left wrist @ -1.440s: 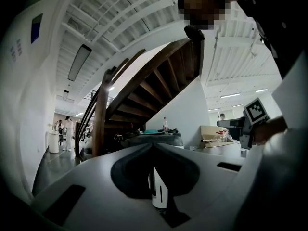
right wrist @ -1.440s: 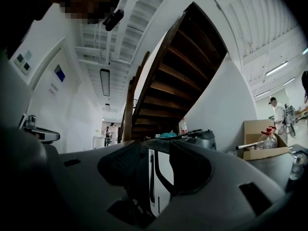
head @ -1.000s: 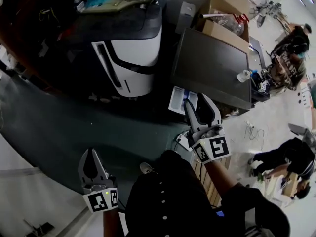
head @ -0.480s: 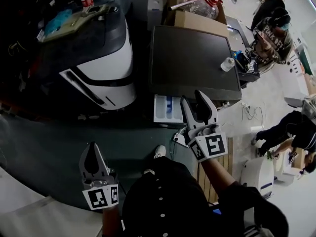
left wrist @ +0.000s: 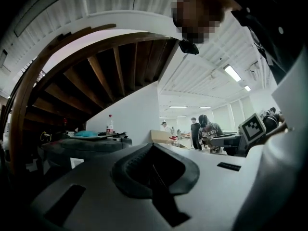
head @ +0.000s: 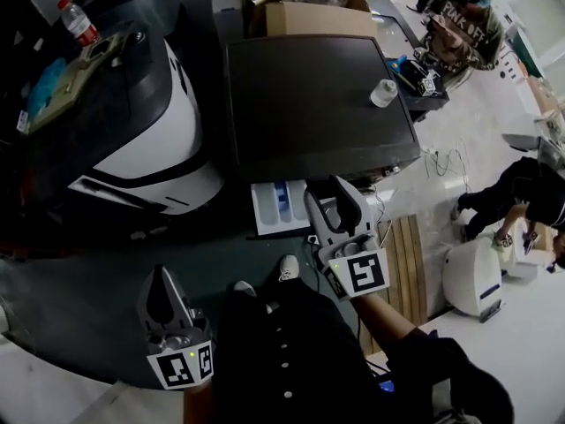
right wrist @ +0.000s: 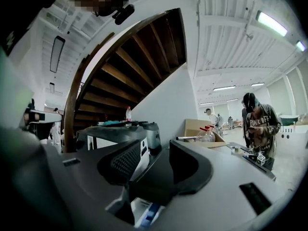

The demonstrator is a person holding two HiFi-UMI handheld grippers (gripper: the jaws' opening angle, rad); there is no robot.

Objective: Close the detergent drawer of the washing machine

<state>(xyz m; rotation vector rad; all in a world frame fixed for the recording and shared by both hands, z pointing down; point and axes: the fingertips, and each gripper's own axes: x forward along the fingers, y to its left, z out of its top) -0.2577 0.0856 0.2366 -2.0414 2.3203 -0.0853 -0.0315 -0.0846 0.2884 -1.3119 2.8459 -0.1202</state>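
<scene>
Right tool: jaws stand apart, nothing clamped between them. Detergent drawer: pulled out from the front of the washing machine, white with a blue compartment. It lies just ahead of the right tool's tips and slightly to their left. In the right gripper view it shows low between the parted jaws; contact cannot be confirmed. Left tool: jaws closed together, empty, over the dark floor, the drawer well off to its right.
</scene>
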